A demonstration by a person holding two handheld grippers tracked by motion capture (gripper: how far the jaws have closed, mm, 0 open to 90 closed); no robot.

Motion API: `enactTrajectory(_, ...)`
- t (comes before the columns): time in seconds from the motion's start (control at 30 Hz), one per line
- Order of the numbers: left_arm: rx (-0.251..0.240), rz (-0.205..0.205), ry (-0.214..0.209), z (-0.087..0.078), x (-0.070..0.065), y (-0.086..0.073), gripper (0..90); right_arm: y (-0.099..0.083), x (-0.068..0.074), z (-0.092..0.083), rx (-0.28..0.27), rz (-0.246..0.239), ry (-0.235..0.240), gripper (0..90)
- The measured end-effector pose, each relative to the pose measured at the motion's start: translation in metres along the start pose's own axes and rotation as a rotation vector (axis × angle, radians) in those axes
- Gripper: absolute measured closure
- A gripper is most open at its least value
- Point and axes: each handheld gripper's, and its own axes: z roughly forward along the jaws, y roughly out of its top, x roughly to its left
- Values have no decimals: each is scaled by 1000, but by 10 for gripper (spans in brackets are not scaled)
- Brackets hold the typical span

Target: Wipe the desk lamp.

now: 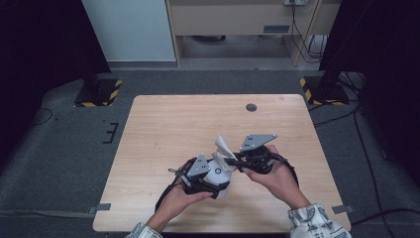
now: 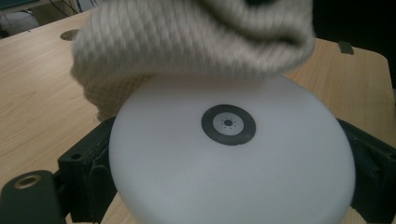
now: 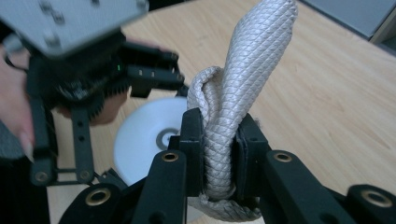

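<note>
Your left gripper (image 1: pixel 214 184) clamps round white plastic disc with dark centre ring (image 2: pixel 229 154), jaws at its opposite edges, low over wooden table (image 1: pixel 163 129). Your right gripper (image 3: pixel 219 154), just right of disc, pinches bunched cream knitted cloth (image 3: pixel 243 88); cloth drapes over disc's far edge. Keep left grip steady and disc level. Draw cloth across disc face slowly, no jerks, so pinch holds.

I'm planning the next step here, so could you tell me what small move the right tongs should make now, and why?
Probably lift the cloth a little higher. The right tongs are clamped on a bunched fold of it, while its lower part drapes over the white disc that the left tongs grip by its sides. Raising it further should free the disc.
</note>
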Motion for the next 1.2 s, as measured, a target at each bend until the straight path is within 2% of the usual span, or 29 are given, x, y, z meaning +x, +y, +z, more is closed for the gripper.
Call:
enactTrajectory(0.07, -3, 0, -5, 0, 0, 0, 73, -4, 0, 7, 19, -2, -5, 767)
enactTrajectory(0.13, 2, 3, 0, 0, -1, 0, 74, -9, -3, 10, 21, 16, -6, 767)
enactTrajectory(0.37, 9, 8, 10, 0, -1, 1, 75, -21, -16, 7, 1, 76, -8, 772)
enactTrajectory(0.6, 12, 11, 5, 0, 0, 1, 75, -33, -21, 9, -8, 97, 12, 777)
enactTrajectory(0.93, 8, 8, -1, 0, 2, 1, 75, -60, -20, 25, 49, 104, 26, 777)
enactTrajectory(1.2, 6, 9, -3, 0, 2, 0, 76, -74, -20, 37, 91, 109, 36, 777)
